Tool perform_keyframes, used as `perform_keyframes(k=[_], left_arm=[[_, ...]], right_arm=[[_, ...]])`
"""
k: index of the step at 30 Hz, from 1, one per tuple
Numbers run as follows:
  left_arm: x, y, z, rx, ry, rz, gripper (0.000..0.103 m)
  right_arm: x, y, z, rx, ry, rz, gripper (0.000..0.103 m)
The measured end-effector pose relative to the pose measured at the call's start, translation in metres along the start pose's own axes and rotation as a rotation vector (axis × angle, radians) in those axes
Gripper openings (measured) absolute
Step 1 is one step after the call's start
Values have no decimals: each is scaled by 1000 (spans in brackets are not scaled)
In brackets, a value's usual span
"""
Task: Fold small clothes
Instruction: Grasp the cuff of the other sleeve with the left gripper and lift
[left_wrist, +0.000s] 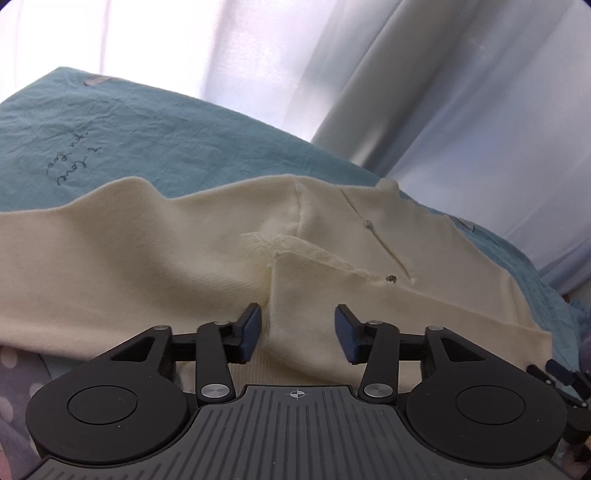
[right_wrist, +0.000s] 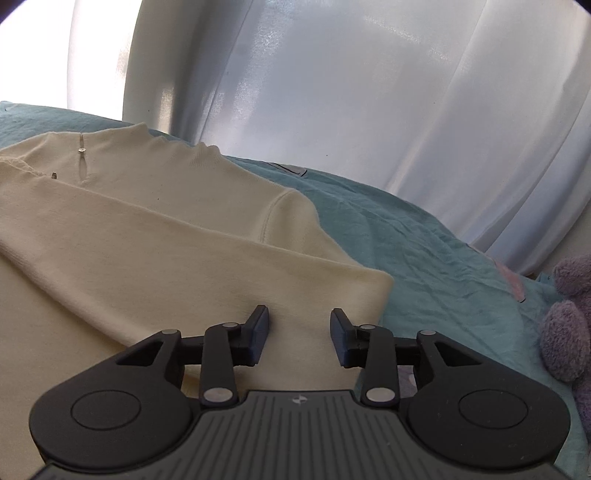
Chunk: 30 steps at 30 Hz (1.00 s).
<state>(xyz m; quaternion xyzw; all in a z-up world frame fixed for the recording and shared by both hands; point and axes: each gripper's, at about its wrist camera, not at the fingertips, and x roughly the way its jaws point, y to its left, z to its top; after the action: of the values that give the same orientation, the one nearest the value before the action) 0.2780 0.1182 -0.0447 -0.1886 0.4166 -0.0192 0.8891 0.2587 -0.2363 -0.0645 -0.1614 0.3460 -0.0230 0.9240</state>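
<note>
A cream knit top (left_wrist: 129, 258) lies spread on a teal bedsheet (left_wrist: 74, 122), with a sleeve folded across its body and small buttons near the neck slit. My left gripper (left_wrist: 298, 325) is open, low over the near part of the top, with cream cloth between its fingers. In the right wrist view the same top (right_wrist: 147, 236) fills the left and centre, its sleeve folded across the front. My right gripper (right_wrist: 300, 325) is open over the sleeve's end near the top's right edge.
The teal bedsheet (right_wrist: 424, 258) runs right and back to white curtains (right_wrist: 369, 92). A purple plush toy (right_wrist: 569, 317) sits at the right edge. A dotted lilac cloth (left_wrist: 18, 387) lies at the near left. Dark script is written on the sheet (left_wrist: 74, 162).
</note>
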Motion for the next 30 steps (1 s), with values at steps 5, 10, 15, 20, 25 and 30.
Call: perform_keyframes(k=[5, 10, 15, 20, 25, 30], left_arm=[[-44, 36, -11, -142, -76, -7, 89], [-80, 115, -21, -426, -149, 58, 87], [-113, 190, -34, -698, -262, 116, 81], [-121, 251, -40, -878, -369, 99, 55], [-113, 289, -37, -1012, -425, 8, 39], [-105, 314, -32, -1080, -450, -39, 30]], right_arm=[[-21, 2, 1, 22, -8, 30, 36], [-49, 6, -10, 59, -26, 91, 46], [-56, 6, -14, 104, -4, 124, 47], [-53, 10, -14, 110, 10, 132, 48], [-54, 15, -14, 120, 20, 140, 48], [-55, 15, -13, 122, 30, 140, 49]])
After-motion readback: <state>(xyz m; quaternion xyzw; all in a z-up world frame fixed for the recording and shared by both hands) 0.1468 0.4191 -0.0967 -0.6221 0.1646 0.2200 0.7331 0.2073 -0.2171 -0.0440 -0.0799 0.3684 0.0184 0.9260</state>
